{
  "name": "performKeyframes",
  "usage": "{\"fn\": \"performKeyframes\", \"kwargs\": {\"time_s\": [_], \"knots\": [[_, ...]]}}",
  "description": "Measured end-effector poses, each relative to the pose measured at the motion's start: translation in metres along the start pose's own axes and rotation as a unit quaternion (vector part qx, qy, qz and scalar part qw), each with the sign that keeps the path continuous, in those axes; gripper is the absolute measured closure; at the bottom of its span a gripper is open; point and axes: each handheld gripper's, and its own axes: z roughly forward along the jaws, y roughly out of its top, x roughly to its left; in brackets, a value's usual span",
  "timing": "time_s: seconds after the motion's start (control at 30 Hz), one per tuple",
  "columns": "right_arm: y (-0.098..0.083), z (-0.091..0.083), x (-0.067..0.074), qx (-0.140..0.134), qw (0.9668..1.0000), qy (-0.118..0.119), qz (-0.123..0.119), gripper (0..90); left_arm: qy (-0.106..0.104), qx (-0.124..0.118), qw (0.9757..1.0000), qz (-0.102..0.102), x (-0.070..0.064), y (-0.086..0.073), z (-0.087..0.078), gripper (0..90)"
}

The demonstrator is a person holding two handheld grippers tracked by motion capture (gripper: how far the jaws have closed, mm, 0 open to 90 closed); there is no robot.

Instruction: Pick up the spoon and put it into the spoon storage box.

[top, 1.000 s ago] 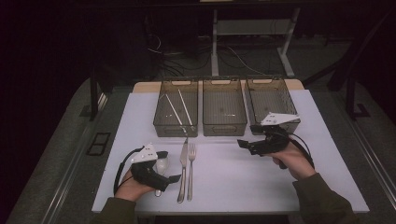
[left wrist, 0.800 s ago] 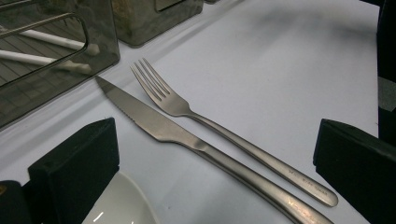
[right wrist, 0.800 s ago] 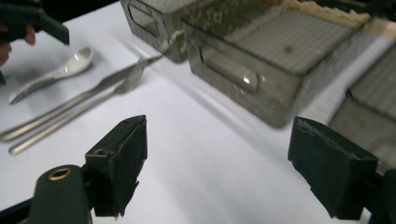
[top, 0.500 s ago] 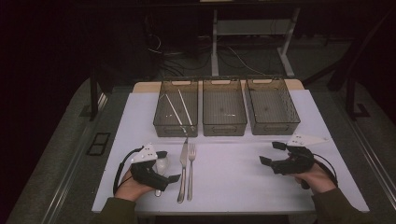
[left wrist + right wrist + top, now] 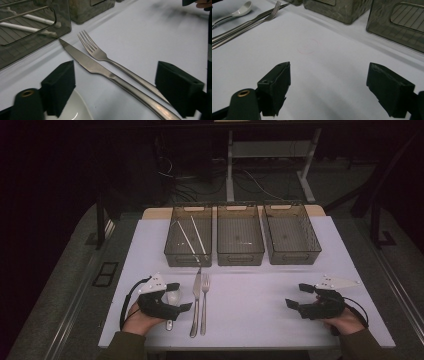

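My left gripper [image 5: 179, 296] rests at the near left of the white table [image 5: 260, 320]. Its jaws have just been closing and still stand apart. A white spoon [image 5: 172, 296] lies on the table between them, its bowl [image 5: 72, 111] beside the left pad [image 5: 60, 82], and neither pad presses on it. To the spoon's right, a steel knife [image 5: 196, 290] [image 5: 92, 66] and fork [image 5: 204, 290] [image 5: 97, 52] lie side by side. At the near right my right gripper [image 5: 299, 296] [image 5: 337, 92] is open over bare table, holding nothing.
Three dark mesh bins stand in a row at the back: the left bin [image 5: 189, 257] holds two chopsticks [image 5: 192, 237], beside it stand the middle bin [image 5: 240, 255] and the right bin [image 5: 292, 255]. The floor drops away past the table's edges.
My right gripper has come back from beside the right bin to the near right of the table and sunk lower. The left hand has stayed put over the spoon.
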Motion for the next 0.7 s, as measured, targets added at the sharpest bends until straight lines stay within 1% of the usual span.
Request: {"fn": "performKeyframes", "kwargs": {"time_s": [0.07,0.1,0.17,0.2,0.27,0.33,0.37,0.4,0.47,0.5,0.53,0.6,0.63,0.7], "knots": [[0.000,0.000,0.001,0.001,1.0000,0.000,-0.003,19.2,-0.004,0.005,1.0000,0.002,-0.001,0.000,-0.003,28.0],[-0.001,0.000,0.001,0.002,1.0000,0.000,-0.005,19.3,-0.005,0.007,0.9999,0.007,-0.002,0.000,-0.005,32.5],[-0.001,0.000,0.001,0.002,1.0000,0.000,-0.004,19.3,-0.018,0.014,0.9997,0.009,-0.003,0.000,-0.008,43.9],[-0.001,0.000,0.001,0.002,1.0000,0.000,-0.004,19.3,-0.020,0.018,0.9996,0.008,-0.003,-0.001,-0.010,48.1],[-0.001,0.001,0.000,0.003,1.0000,-0.001,-0.003,19.2,-0.024,0.031,0.9992,-0.003,-0.001,-0.004,-0.010,58.6],[0.000,0.001,0.000,0.003,1.0000,-0.002,-0.004,19.3,-0.031,0.051,0.9982,-0.009,0.000,-0.008,-0.009,65.6],[0.000,0.001,0.000,0.003,1.0000,-0.002,-0.003,19.2,-0.034,0.057,0.9977,-0.008,-0.001,-0.009,-0.009,72.0],[0.000,0.001,0.001,0.003,1.0000,-0.003,-0.003,19.3,-0.035,0.067,0.9971,-0.003,-0.002,-0.010,-0.009,76.0],[0.000,0.001,0.001,0.004,1.0000,-0.004,-0.003,19.3,-0.040,0.081,0.9959,-0.001,-0.003,-0.010,-0.008,83.6],[0.000,0.001,0.001,0.004,1.0000,-0.004,-0.003,19.3,-0.043,0.088,0.9952,0.003,-0.004,-0.011,-0.008,86.8],[0.000,0.001,0.001,0.004,1.0000,-0.004,-0.003,19.3,-0.045,0.093,0.9946,0.001,-0.004,-0.011,-0.007,88.8],[0.000,0.001,0.001,0.004,1.0000,-0.004,-0.003,19.3,-0.047,0.109,0.9929,0.008,-0.004,-0.013,-0.005,88.9],[0.000,0.000,0.001,0.004,1.0000,-0.003,-0.002,19.3,-0.045,0.117,0.9921,0.004,-0.004,-0.013,-0.004,89.0],[0.000,0.001,0.001,0.004,1.0000,-0.004,-0.003,19.3,-0.043,0.125,0.9912,0.005,-0.004,-0.014,-0.003,88.9]]}}
